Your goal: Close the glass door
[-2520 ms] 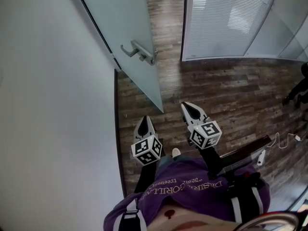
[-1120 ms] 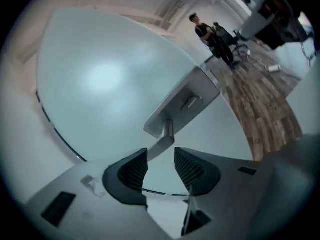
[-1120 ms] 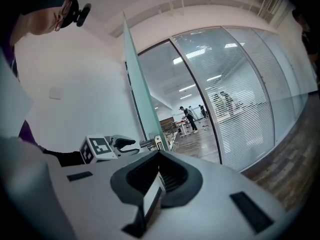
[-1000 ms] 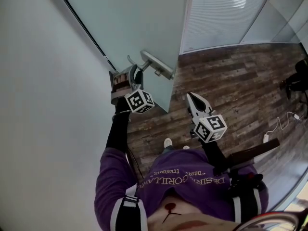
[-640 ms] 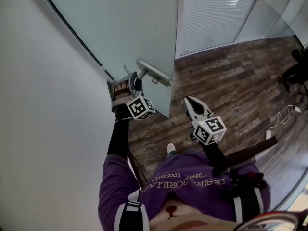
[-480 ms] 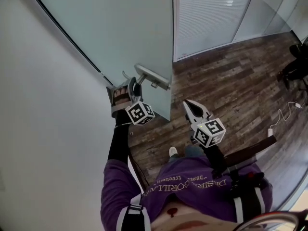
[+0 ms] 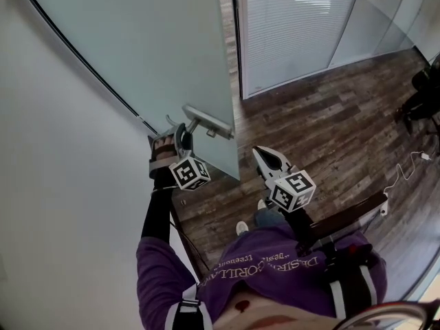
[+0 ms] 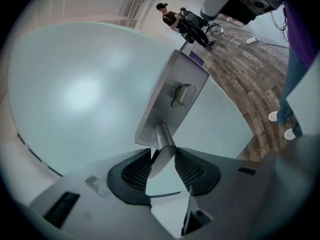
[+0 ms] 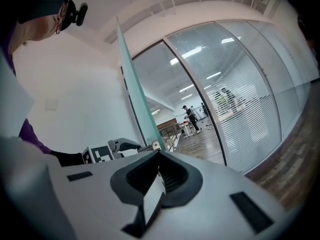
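Observation:
The frosted glass door [image 7: 151, 60] stands ajar at the upper left of the head view, its free edge toward me. My left gripper [image 7: 180, 137] is shut on the metal door handle [image 7: 206, 124]. In the left gripper view the lever [image 8: 162, 144] runs from its metal plate [image 8: 175, 99] down between the two pads [image 8: 137, 171], which press on it from both sides. My right gripper [image 7: 260, 155] hangs to the right of the door edge, shut and holding nothing. In the right gripper view the door's thin edge [image 9: 135, 94] rises ahead of the shut right gripper [image 9: 160, 176].
A white wall [image 7: 62, 184] fills the left. A glass partition with blinds [image 7: 295, 26] stands behind the door. Wood floor [image 7: 330, 129] lies to the right, with a white cable [image 7: 412, 160] and a dark chair [image 7: 423, 88]. A person [image 8: 172, 20] stands far off.
The left gripper rose from waist height to the handle and closed on it. Over the last second the door's free edge moved left, away from the partition frame, the left gripper with it.

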A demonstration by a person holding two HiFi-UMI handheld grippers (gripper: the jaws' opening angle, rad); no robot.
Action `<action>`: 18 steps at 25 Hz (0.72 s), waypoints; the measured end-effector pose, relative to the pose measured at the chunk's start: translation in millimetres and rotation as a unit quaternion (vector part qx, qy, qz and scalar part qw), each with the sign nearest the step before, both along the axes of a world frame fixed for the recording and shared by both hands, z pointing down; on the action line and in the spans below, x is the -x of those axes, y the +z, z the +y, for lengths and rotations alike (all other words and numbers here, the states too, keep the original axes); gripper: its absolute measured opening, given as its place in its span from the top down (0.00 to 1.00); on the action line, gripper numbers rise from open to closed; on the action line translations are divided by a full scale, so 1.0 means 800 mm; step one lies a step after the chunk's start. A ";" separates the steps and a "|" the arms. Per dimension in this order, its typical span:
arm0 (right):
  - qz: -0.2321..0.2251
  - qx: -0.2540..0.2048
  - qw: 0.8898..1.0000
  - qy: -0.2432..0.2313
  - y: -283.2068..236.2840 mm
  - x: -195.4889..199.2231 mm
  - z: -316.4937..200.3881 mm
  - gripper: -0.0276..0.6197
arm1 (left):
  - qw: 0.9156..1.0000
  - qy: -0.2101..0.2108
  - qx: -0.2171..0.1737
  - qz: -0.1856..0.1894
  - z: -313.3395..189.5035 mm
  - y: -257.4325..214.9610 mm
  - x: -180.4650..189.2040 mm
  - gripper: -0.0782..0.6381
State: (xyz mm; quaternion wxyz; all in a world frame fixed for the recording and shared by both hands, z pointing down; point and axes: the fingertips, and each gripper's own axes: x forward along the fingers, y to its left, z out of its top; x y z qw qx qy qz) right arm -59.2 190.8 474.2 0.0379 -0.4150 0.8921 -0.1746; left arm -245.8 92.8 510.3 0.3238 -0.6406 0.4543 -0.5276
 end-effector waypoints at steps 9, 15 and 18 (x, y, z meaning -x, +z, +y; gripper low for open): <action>-0.003 -0.015 1.000 -0.009 -0.038 -0.044 -0.088 0.96 | 0.999 -0.027 0.037 -0.016 -0.050 -0.009 -0.015 0.69; -0.001 -0.011 1.000 -0.018 -0.022 -0.058 -0.109 0.96 | 0.998 -0.044 0.040 -0.016 -0.077 0.001 -0.024 0.69; 0.000 -0.008 1.000 -0.021 -0.019 -0.071 -0.116 0.96 | 0.998 -0.052 0.043 -0.015 -0.090 0.000 -0.034 0.69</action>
